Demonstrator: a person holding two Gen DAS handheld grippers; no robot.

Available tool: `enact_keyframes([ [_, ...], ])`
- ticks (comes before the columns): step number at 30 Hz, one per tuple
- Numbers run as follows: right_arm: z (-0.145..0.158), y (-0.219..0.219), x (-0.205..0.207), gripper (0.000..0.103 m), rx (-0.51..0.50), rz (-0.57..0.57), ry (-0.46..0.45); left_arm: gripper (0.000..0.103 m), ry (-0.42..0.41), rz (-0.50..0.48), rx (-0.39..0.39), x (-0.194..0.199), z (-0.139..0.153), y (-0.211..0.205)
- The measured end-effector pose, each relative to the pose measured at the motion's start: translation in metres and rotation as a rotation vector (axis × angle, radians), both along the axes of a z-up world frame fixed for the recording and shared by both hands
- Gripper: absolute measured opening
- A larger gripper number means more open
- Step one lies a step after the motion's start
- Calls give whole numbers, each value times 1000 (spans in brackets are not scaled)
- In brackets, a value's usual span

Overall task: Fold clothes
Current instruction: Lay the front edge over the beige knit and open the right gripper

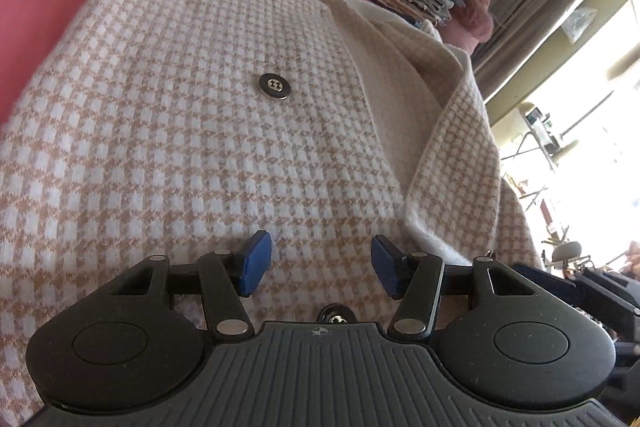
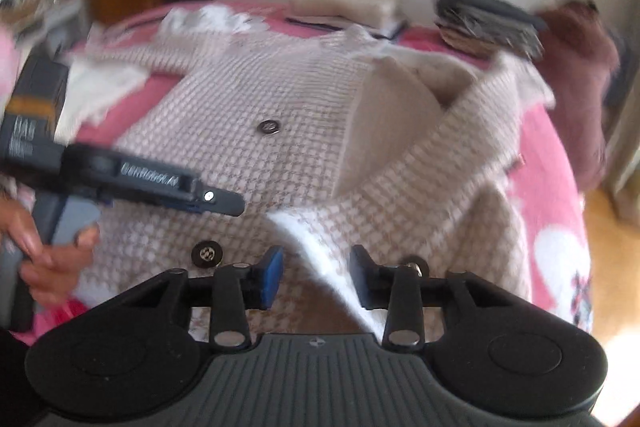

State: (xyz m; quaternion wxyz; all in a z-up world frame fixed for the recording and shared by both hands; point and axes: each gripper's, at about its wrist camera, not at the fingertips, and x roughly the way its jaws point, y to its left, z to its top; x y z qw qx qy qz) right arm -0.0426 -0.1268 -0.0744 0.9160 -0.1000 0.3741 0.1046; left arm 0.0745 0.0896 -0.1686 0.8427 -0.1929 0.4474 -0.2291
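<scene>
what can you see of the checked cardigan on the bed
The checked cardigan is a fuzzy tan-and-white houndstooth knit with dark round buttons. It lies face up across the pink bedspread, one sleeve stretched out sideways, one front panel turned back to show its plain cream inside. Neither hand-held gripper grips it.

Beige-and-white houndstooth cardigan [image 1: 168, 131], dark metallic button [image 1: 274, 86], pink bedspread [image 2: 552, 187], blue pads [image 1: 256, 263]

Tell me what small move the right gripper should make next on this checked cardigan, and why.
Probably close the right gripper on the turned-back front edge of the cardigan. Its jaws stand open, holding nothing, with that white-lined edge just ahead, and the front panel still lies flipped open. The left gripper is open too.
</scene>
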Motion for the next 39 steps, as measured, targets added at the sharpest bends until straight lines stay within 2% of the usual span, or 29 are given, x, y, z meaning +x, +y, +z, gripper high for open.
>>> enact_keyframes([
  [4,-25,28,16,40,-165,64,-17,55,4,0,-6,0,-1,2],
  [5,-30,31,20,36,-191,66,-19,55,5,-1,-7,0,-1,2],
  [7,-35,30,28,9,-199,51,-17,55,11,-3,-17,1,-2,4],
  [8,-33,27,30,5,-166,41,-18,55,14,-3,-23,1,-3,6],
  [12,-8,9,20,4,16,43,-41,55,37,-7,-61,5,-4,14],
  [15,12,3,4,4,91,100,-70,55,59,-2,-100,7,-8,20],
  [20,13,10,-18,4,77,241,-41,55,90,13,-146,10,-9,27],
  [24,-7,27,-30,5,-12,332,11,55,93,16,-149,9,-8,30],
  [28,-24,39,-38,5,-46,388,56,55,95,5,-158,6,-7,34],
  [33,-42,47,-42,6,-95,407,89,56,84,-60,-197,-3,-4,39],
  [37,-51,43,-39,12,-65,355,124,56,79,-110,-195,-15,-2,40],
  [39,-47,43,-40,27,-42,339,133,56,81,-132,-196,-21,-2,39],
])
